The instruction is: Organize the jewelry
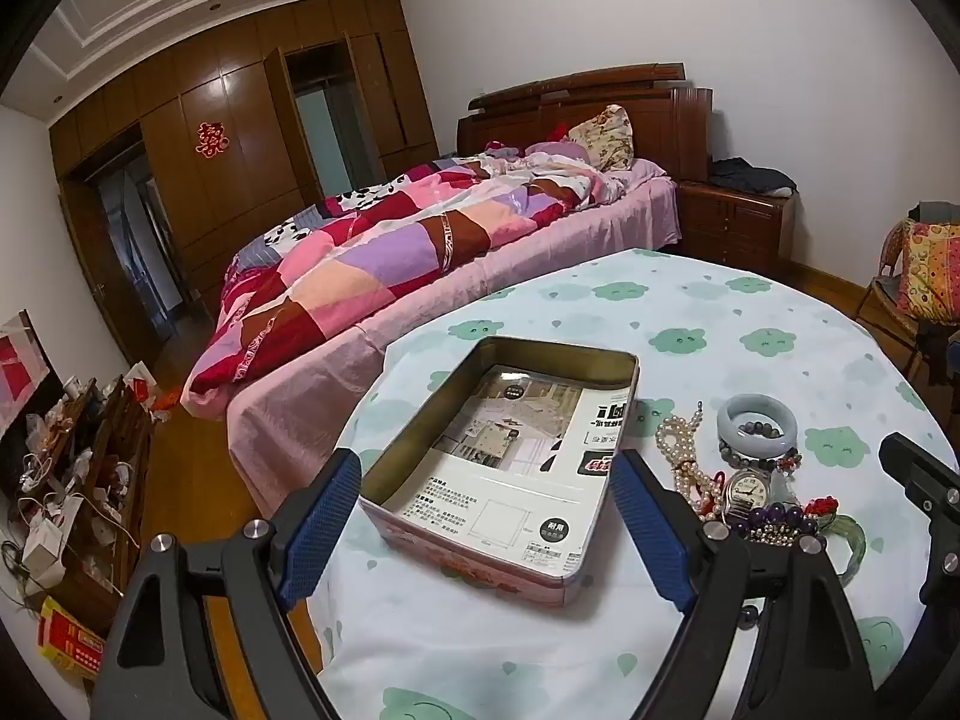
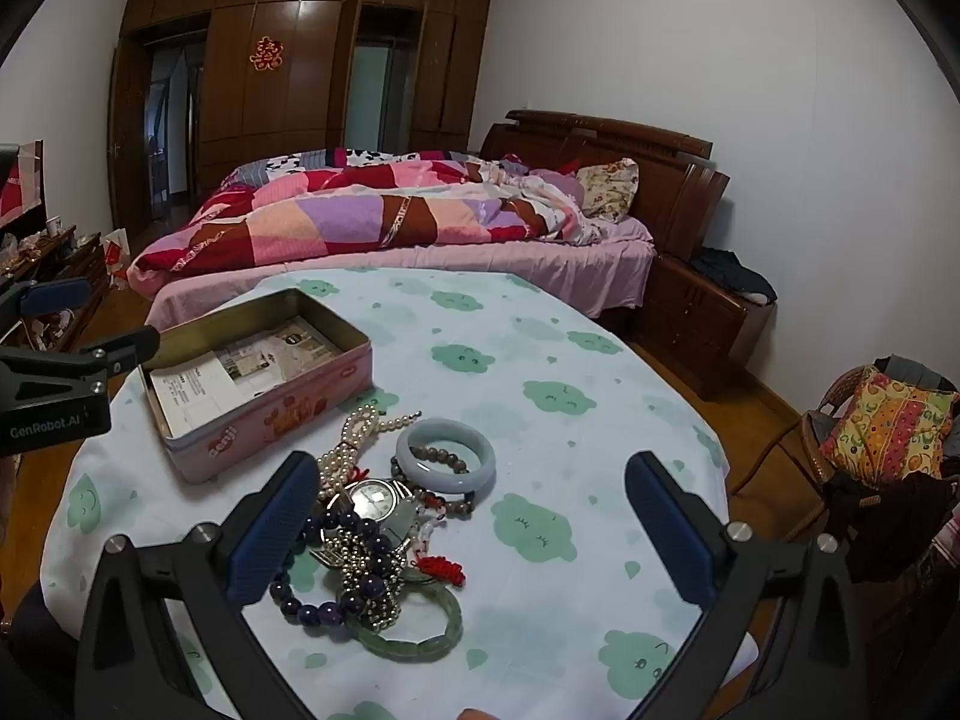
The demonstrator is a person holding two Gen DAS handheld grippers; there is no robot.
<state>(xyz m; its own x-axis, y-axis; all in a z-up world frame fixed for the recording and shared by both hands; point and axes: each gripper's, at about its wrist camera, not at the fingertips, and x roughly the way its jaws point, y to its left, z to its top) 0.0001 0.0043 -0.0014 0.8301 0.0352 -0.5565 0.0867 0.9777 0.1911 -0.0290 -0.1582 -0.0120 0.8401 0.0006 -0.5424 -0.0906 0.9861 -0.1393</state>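
An open pink tin box [image 1: 510, 564] lined with printed paper sits on the round table; it also shows in the right wrist view [image 2: 270, 420]. My left gripper [image 1: 486, 531] is open, its fingers either side of the tin's near end. To the tin's right lies a jewelry pile: a pale jade bangle [image 2: 447, 456], a pearl necklace [image 2: 354, 438], a wristwatch [image 2: 372, 498], purple beads [image 2: 312, 606] and a green bangle [image 2: 420, 636]. The pile also shows in the left wrist view [image 1: 750, 480]. My right gripper [image 2: 474, 534] is open and empty, just above the pile.
The table [image 2: 600, 360] has a white cloth with green clouds. A bed [image 2: 390, 222] stands behind it, a nightstand [image 2: 708, 318] at right, a chair with cushion [image 2: 888, 432] far right, a cluttered shelf [image 1: 72, 480] at left.
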